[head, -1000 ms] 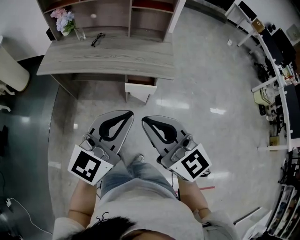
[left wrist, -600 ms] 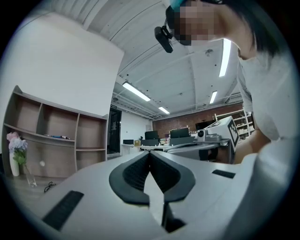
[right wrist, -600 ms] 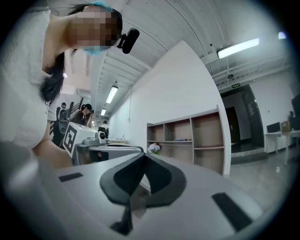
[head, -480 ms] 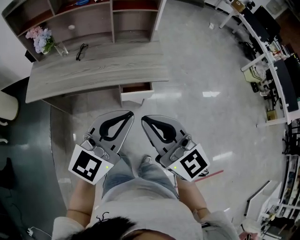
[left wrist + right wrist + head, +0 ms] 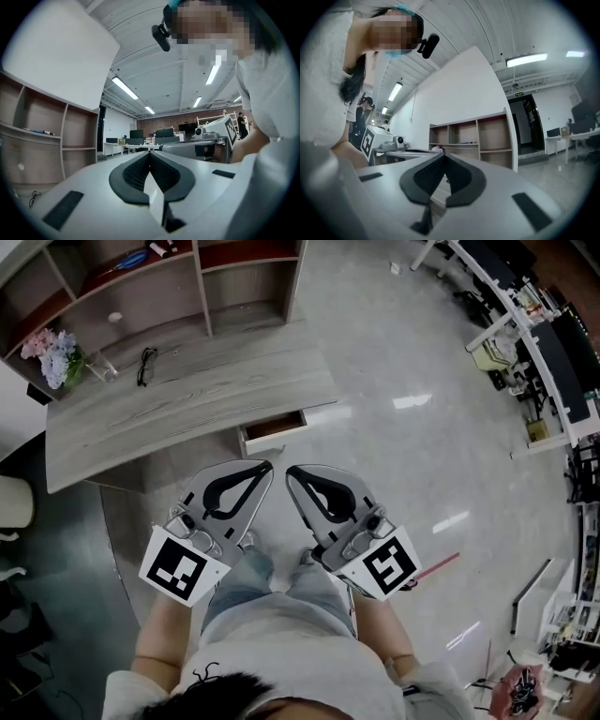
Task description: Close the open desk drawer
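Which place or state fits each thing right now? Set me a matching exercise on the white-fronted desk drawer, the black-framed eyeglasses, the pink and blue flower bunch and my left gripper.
Things:
1. white-fronted desk drawer
2. black-framed eyeglasses
3. pink and blue flower bunch
4. left gripper

Places or states:
A. jaws shut, nothing between them
B. pulled out below the front edge of the grey wood-grain desk
C. lying on the desktop, just right of the flowers
D. at the desktop's left end in the head view

Pairs: 1-B, 2-C, 3-D, 4-A
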